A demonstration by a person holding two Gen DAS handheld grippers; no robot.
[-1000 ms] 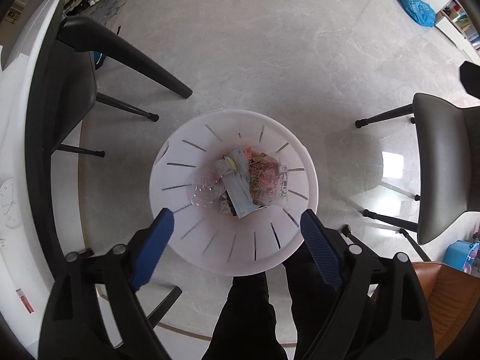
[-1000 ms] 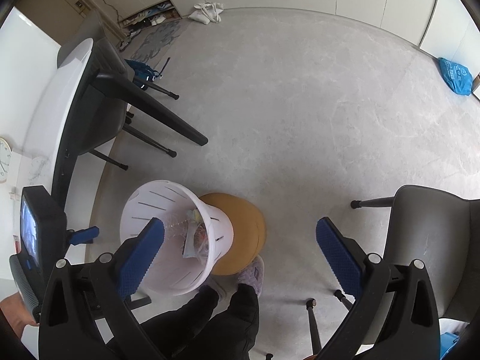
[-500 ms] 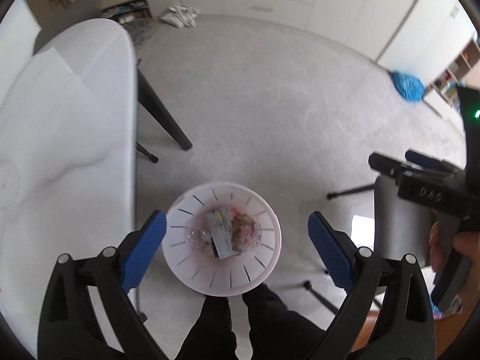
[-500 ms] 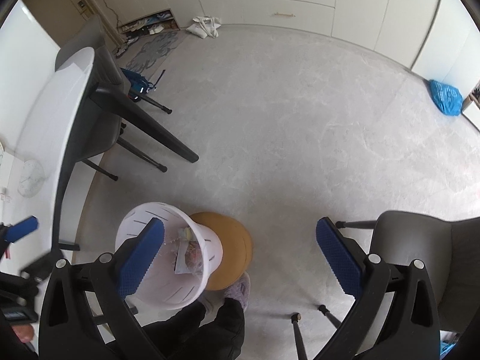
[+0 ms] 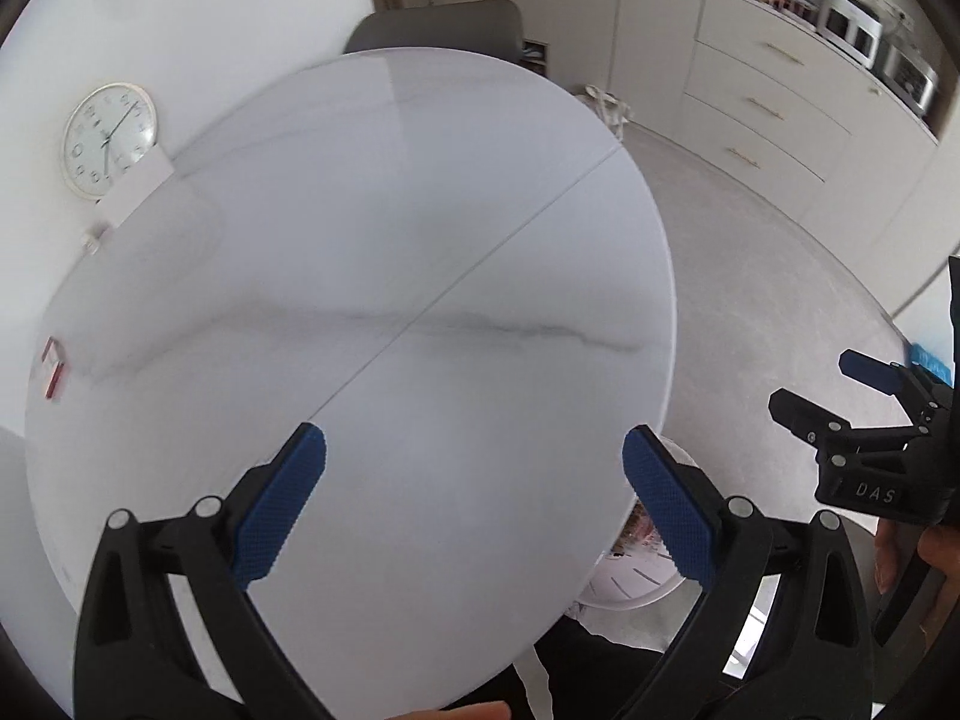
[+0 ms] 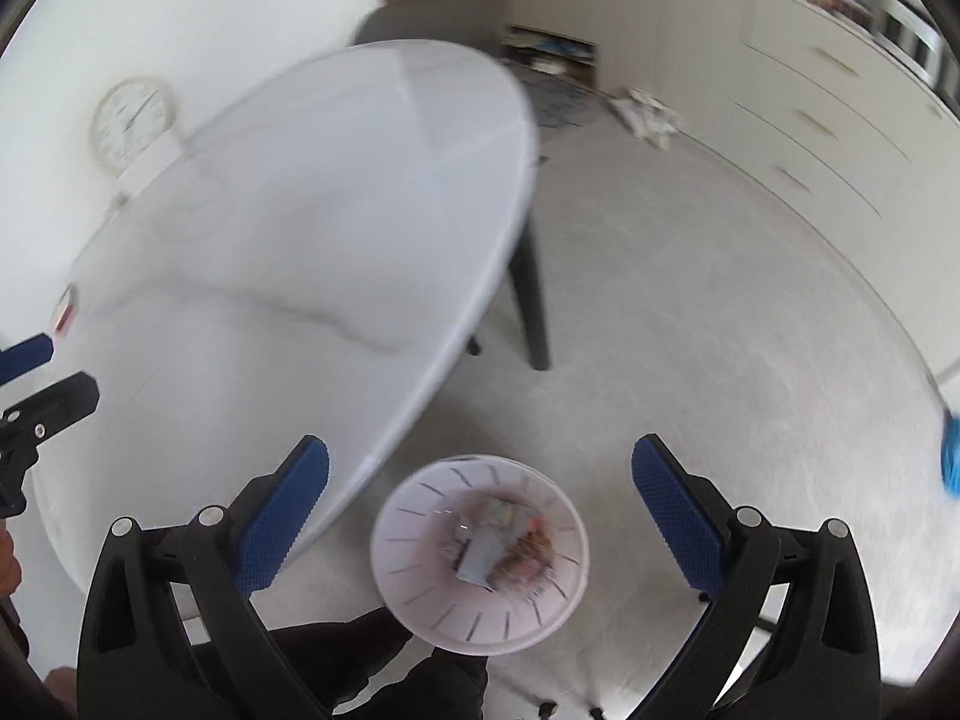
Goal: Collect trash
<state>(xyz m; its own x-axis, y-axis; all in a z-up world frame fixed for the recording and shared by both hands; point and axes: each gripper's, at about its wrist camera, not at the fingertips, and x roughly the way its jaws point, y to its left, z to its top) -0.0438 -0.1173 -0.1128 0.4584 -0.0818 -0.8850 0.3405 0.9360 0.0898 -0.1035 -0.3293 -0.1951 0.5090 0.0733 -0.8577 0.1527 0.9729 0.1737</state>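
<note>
A white slotted trash basket [image 6: 480,552] stands on the floor beside the table, with wrappers and crumpled plastic [image 6: 504,546] inside. Its rim also peeks out under the table edge in the left wrist view [image 5: 624,576]. My left gripper [image 5: 474,504] is open and empty, held above the round white marble table [image 5: 360,300]. My right gripper [image 6: 480,510] is open and empty, above the basket. The right gripper also shows at the right edge of the left wrist view [image 5: 864,396]. A small red and white item [image 5: 53,369] lies at the table's left edge.
A white clock [image 5: 108,138] leans against the wall behind the table. A grey chair [image 5: 432,30] stands at the table's far side. White cabinets [image 5: 780,120] line the far wall. A blue bag [image 6: 948,462] lies on the floor at right. My dark-trousered legs [image 6: 384,654] are by the basket.
Both grippers have tilted up from the floor. The left one now faces the tabletop instead of the basket; the right one has shifted over the basket. Both stay open.
</note>
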